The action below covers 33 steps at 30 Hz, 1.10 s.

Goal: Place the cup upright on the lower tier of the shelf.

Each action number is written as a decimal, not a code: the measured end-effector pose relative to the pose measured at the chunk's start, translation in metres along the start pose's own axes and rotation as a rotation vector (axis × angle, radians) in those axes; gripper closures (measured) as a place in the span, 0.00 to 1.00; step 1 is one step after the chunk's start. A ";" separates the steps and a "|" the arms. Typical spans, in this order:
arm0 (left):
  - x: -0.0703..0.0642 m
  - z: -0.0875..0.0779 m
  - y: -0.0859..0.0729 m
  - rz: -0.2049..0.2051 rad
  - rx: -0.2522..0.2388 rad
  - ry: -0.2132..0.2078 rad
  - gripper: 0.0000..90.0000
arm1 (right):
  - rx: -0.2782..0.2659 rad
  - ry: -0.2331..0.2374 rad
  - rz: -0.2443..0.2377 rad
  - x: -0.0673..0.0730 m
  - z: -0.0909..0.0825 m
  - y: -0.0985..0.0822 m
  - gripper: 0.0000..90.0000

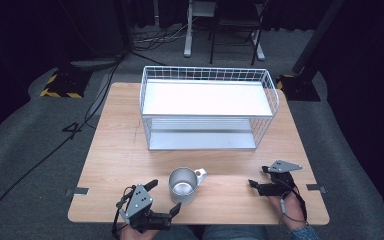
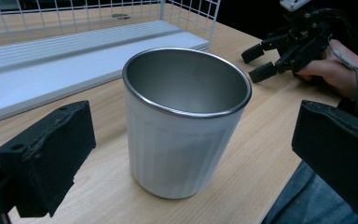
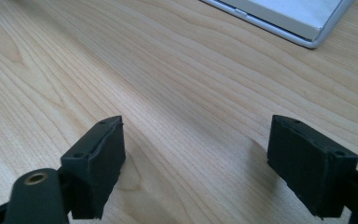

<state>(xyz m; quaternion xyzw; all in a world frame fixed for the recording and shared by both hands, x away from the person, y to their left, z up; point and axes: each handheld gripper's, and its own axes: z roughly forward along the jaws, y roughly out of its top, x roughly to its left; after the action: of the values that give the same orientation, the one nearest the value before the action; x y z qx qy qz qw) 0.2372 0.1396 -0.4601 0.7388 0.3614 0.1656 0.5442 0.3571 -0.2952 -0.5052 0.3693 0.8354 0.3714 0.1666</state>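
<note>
Stood upright near the table's (image 1: 130, 150) front edge: 1 steel mug (image 1: 182, 186), handle (image 1: 200, 174) toward the wire rack (image 1: 207, 107). Sat between the spread jaws of the left gripper (image 1: 163, 198), touching neither. Right gripper (image 1: 258, 176) also spread wide, resting well apart on bare wood. Looked rigid and light, likely empty; smooth ribbed wall, probably slippery, so best squeezed mid-body across its width, or taken by the handle. Hardly fragile, though easily tipped if nudged at the rim (image 2: 186, 112). No brand, label or writing readable anywhere.
</note>
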 end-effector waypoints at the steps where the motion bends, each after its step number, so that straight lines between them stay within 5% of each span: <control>1: -0.001 0.002 0.000 -0.005 -0.002 0.002 0.00 | 0.000 0.000 -0.001 0.000 0.000 0.000 0.22; 16: -0.002 0.043 -0.006 0.024 0.054 0.075 0.00 | 0.000 0.003 -0.003 0.000 0.000 0.000 0.22; 33: 0.001 0.072 -0.013 0.046 0.167 0.055 0.00 | 0.000 0.003 -0.004 0.000 0.000 0.000 0.22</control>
<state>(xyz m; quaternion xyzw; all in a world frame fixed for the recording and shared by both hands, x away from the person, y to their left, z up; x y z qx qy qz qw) 0.2790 0.0935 -0.4980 0.7847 0.3718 0.1677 0.4667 0.3569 -0.2949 -0.5051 0.3671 0.8365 0.3715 0.1661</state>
